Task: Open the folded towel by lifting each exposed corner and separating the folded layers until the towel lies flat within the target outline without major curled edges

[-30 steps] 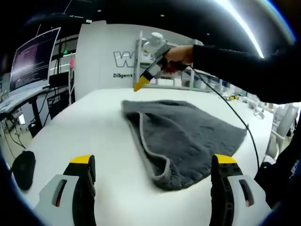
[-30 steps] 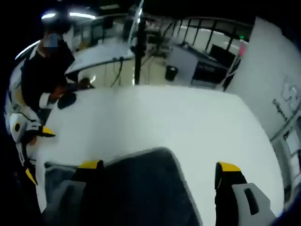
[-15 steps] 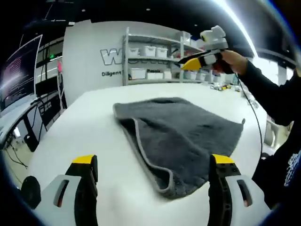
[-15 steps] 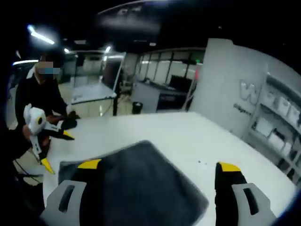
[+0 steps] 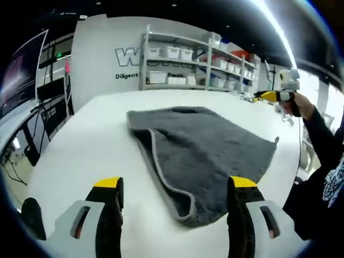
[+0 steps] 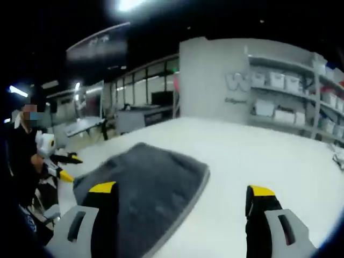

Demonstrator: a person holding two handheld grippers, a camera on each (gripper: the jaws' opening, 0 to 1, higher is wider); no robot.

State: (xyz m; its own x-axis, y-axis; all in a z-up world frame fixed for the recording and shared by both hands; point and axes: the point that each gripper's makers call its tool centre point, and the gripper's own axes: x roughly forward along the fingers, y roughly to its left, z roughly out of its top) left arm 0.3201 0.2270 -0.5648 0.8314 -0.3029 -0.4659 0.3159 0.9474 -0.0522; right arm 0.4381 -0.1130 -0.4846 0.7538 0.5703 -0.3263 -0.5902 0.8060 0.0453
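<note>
- The white, smooth-topped desk (image 5: 75,145) carries the cloth; in the left gripper view its far edge runs below a white wall with shelving, and in the right gripper view (image 6: 258,156) its bare surface stretches off towards that same wall
- The dark grey, fluffy folded towel (image 5: 209,150) with a paler grey hem lies on the middle of the desk, well in from every edge; one hemmed edge runs from its far corner towards the camera and ends in a rounded, slightly curled corner just beyond the left tool's jaws; the right gripper view has it (image 6: 145,183) lying folded, its hemmed edge slanting between that view's two jaws
- The metal shelving unit with white bins (image 5: 183,64) stands against the wall past the far edge of the desk
- The left tool (image 5: 176,185), grey with yellow tips, hovers over the near edge of the desk with its jaws spread wide, released and gripping nothing, apart from the towel's near corner; seen from the right gripper view it sits (image 6: 62,166) off the desk edge beside the towel, in a person's hand
- The right tool (image 6: 183,189) is likewise released, jaws wide apart above the towel's corner and the bare desk; the left gripper view shows it (image 5: 257,97) held up in a hand past the right edge of the desk, away from the towel
</note>
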